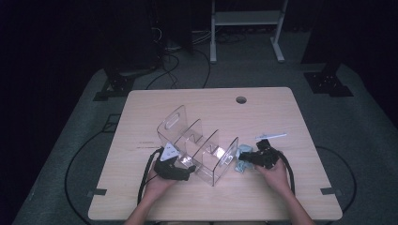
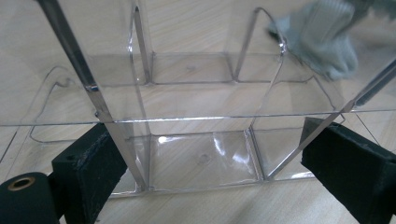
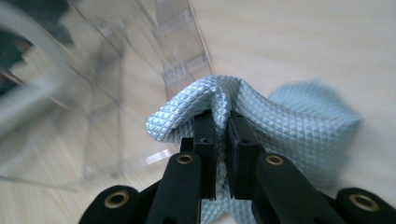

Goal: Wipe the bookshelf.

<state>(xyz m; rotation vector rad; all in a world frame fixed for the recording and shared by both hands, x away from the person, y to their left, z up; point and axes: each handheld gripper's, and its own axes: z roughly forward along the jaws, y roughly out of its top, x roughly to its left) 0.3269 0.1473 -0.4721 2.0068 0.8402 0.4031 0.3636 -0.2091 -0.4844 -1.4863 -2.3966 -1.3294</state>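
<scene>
1. Right gripper (image 3: 219, 122) is pinched tight on a fold of the pale blue cloth (image 3: 299, 126), which lies on the table (image 1: 281, 192) just right of the clear acrylic organizer (image 1: 197, 140).
2. Left gripper (image 2: 210, 158) jaws stand wide, clamping the organizer's near end.
3. Thin blue-white stick (image 1: 271, 136) lies beyond the cloth, right of the organizer.

High view dim, room dark around the lit table (image 1: 281, 187), glare on the clear organizer (image 1: 199, 150), left gripper view bright and sharp, cloth (image 3: 261, 121) crisp just ahead of the right jaws, acrylic left of them smeared and defocused.
</scene>
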